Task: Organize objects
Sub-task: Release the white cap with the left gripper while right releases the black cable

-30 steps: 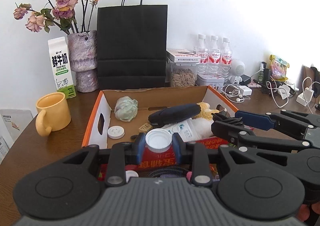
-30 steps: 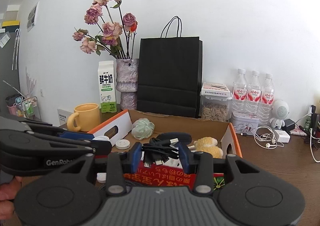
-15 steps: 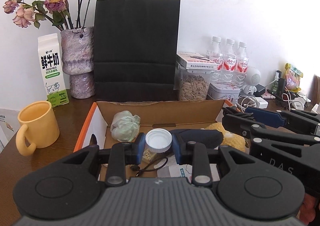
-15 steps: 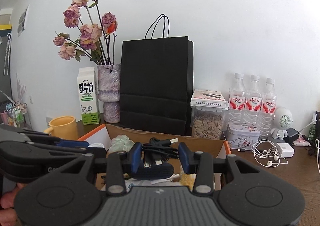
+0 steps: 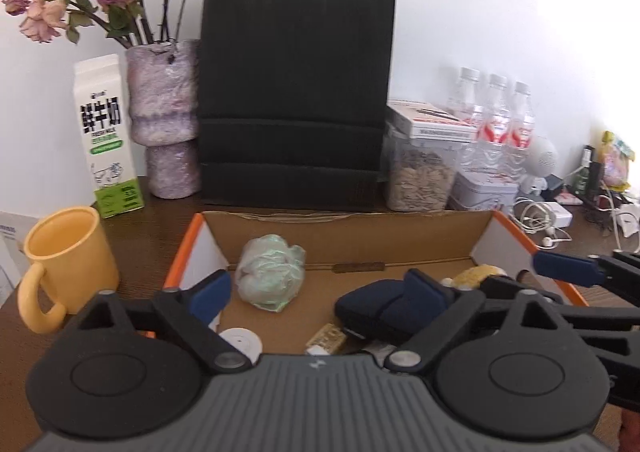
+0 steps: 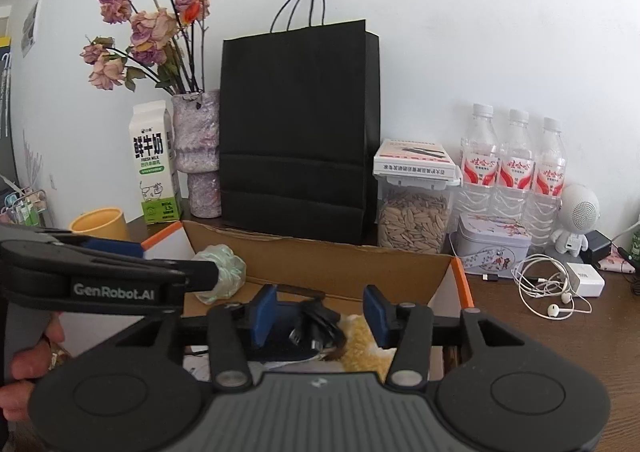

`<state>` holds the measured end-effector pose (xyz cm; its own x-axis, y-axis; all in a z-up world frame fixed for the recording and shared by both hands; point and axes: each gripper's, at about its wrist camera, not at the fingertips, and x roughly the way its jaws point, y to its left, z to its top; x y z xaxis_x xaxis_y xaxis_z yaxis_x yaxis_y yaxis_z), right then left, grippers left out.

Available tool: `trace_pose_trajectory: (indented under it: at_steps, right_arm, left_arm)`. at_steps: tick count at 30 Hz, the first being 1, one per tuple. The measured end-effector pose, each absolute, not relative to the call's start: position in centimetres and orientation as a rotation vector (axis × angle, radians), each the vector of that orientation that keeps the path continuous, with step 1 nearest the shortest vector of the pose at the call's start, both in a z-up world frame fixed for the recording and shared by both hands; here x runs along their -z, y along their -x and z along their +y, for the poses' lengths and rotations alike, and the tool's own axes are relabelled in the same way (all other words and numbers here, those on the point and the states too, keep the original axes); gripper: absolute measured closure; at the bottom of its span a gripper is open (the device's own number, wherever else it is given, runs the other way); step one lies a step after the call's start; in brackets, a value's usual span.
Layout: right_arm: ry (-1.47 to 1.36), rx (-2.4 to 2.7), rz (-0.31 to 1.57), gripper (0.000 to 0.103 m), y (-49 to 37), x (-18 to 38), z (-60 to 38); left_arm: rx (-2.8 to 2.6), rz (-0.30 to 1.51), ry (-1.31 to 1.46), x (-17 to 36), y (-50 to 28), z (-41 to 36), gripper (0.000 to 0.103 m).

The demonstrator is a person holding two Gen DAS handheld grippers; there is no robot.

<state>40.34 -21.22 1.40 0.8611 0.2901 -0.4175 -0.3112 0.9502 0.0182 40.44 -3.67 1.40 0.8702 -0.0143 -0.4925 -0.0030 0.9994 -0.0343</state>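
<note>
- Left gripper (image 5: 318, 290) hangs over the cardboard box (image 5: 344, 230), its jaws spreading to full width with nothing between them; a white cap (image 5: 242, 342) lies on the box floor below.
- Right gripper (image 6: 320, 312) is opening too; the black cable bundle (image 6: 318, 326) sits loose between its blue pads (image 6: 265, 314), resting on the dark case (image 5: 368, 306) in the box.

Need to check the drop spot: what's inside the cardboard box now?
The cardboard box holds a crumpled green bag, a dark pouch, a white cap, a yellow plush and black cables. The claws cover its near part.
</note>
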Motion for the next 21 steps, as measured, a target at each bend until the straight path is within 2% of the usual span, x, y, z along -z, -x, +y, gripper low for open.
trace_pose_trajectory:
  at_steps: [1, 3, 21]
  right_arm:
    - [0.043, -0.306, 0.430, 0.027, -40.3, -1.4, -21.5]
    - [0.032, -0.298, 0.424, 0.002, -40.2, -1.5, -21.8]
    - [0.055, -0.306, 0.398, 0.001, -39.3, -2.1, -21.3]
  left_arm:
    - [-0.003, 0.514, 0.043, -1.4, -40.5, -3.4, 0.000]
    - [0.011, 0.526, 0.061, -1.6, -40.5, -2.9, 0.000]
    - [0.009, 0.521, 0.057, -2.1, -39.6, -2.7, 0.000]
